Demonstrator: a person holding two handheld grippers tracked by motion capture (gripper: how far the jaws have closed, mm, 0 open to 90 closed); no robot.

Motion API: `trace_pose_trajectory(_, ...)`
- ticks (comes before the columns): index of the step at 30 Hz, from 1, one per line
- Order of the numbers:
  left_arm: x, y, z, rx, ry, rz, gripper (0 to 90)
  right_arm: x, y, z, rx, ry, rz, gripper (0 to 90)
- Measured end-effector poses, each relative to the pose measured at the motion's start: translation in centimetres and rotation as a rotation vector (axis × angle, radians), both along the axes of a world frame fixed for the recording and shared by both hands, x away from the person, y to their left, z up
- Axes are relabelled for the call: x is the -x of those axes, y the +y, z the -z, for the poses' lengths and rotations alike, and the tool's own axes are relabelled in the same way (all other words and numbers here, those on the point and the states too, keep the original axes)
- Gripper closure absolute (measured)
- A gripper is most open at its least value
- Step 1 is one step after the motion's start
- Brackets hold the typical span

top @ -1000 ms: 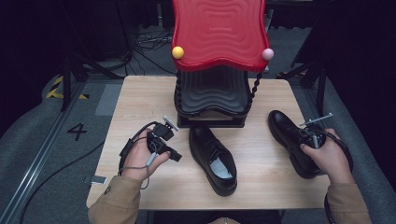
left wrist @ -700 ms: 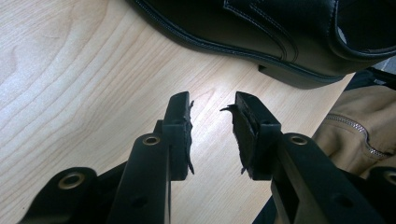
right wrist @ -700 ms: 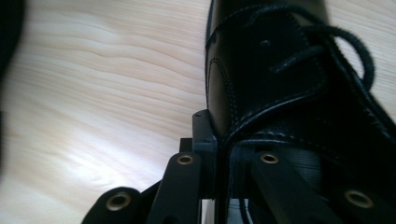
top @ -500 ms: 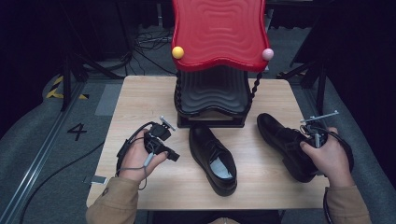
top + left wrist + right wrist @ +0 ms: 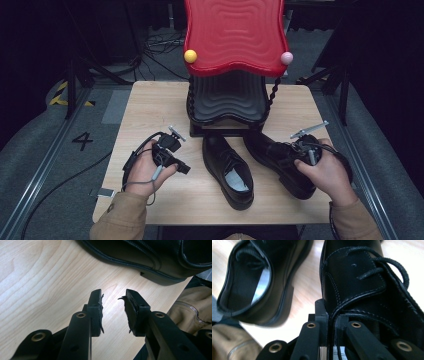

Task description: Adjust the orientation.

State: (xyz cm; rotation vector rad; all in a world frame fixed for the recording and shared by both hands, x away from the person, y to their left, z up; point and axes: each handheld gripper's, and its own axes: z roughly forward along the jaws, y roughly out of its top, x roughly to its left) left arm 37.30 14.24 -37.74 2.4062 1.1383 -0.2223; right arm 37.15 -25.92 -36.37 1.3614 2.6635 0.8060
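A light wooden table (image 5: 150, 107) is set on a grey floor (image 5: 45, 165). At its far edge a black wavy-shelved rack (image 5: 227, 102) is stood, topped by a red rippled shelf (image 5: 235, 35) with a yellow ball (image 5: 190, 56) and a pink ball (image 5: 286, 58) fixed at its front corners.

Setting: a recording studio or lab, not a home. Evidence: black curtains behind a small wooden table (image 5: 150, 105), grey carpet (image 5: 35, 150) with metal floor rails (image 5: 45, 172), loose cables (image 5: 160, 40), yellow-black hazard tape (image 5: 60, 92) and a painted floor number 4 (image 5: 82, 141).
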Motion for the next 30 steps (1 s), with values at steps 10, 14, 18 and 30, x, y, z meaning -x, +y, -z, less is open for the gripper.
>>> trace_pose_trajectory(10, 0.8, 1.3, 0.1, -0.002, 0.004, -0.035, 67.3, -1.2, 4.8, 2.2, 0.073, -0.051, -0.022, 85.2)
trace_pose_trajectory(14, 0.9, 1.4, 0.1, -0.001, 0.007, -0.037, 67.4, -1.2, 6.2, 2.6, 0.101, -0.056, -0.039, 85.2)
trace_pose_trajectory(18, 1.1, 1.6, 0.1, 0.003, 0.004, -0.044, 67.4, -1.3, 7.5, 3.3, 0.100, -0.051, -0.054, 84.1)
trace_pose_trajectory(30, 0.9, 1.6, 0.1, 0.002, 0.007, -0.042, 67.3, -1.2, 8.1, 3.9, 0.050, -0.005, -0.050, 76.9)
